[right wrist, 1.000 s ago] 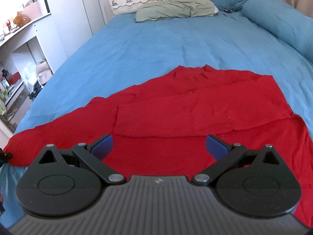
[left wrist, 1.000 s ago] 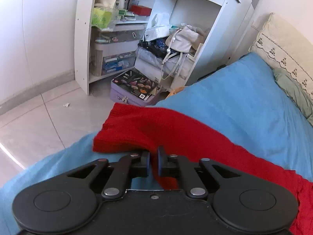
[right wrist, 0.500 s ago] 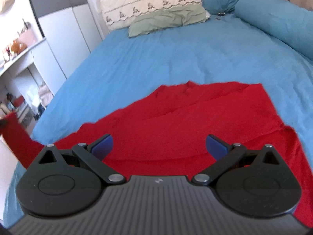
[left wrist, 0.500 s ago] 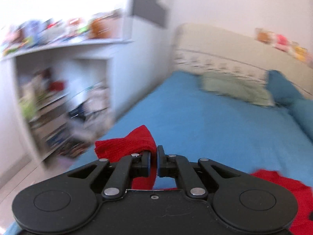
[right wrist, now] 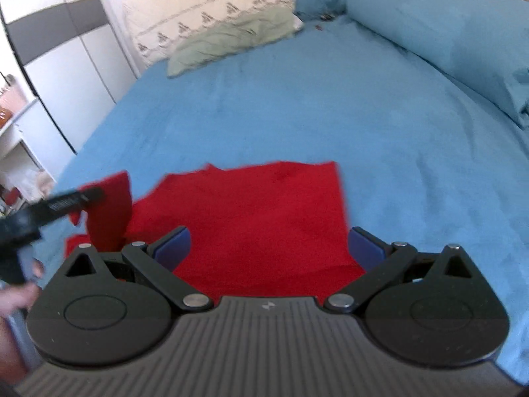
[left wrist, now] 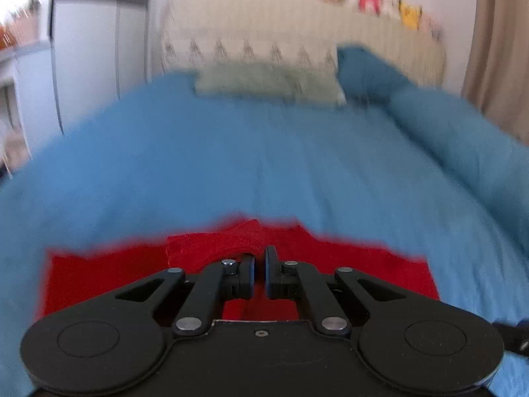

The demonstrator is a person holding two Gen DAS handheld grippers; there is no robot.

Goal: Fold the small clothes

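Note:
A red knit garment (right wrist: 258,211) lies spread on the blue bed (right wrist: 297,99). My left gripper (left wrist: 259,264) is shut on one end of the red garment (left wrist: 238,241) and holds it lifted over the rest of the cloth. In the right wrist view the left gripper (right wrist: 82,197) shows at the left edge with the raised red flap (right wrist: 109,211) hanging from it. My right gripper (right wrist: 267,244) is open and empty, low over the near edge of the garment. The left wrist view is blurred.
A green pillow (right wrist: 231,39) and a cream embroidered pillow (right wrist: 205,10) lie at the head of the bed. A rolled blue duvet (right wrist: 446,33) runs along the right side. A white wardrobe (right wrist: 66,66) and shelves stand left of the bed.
My left gripper has swung from the bed's left edge toward the middle, carrying the red end up and over the garment. The right gripper has tilted and shifted slightly, still open.

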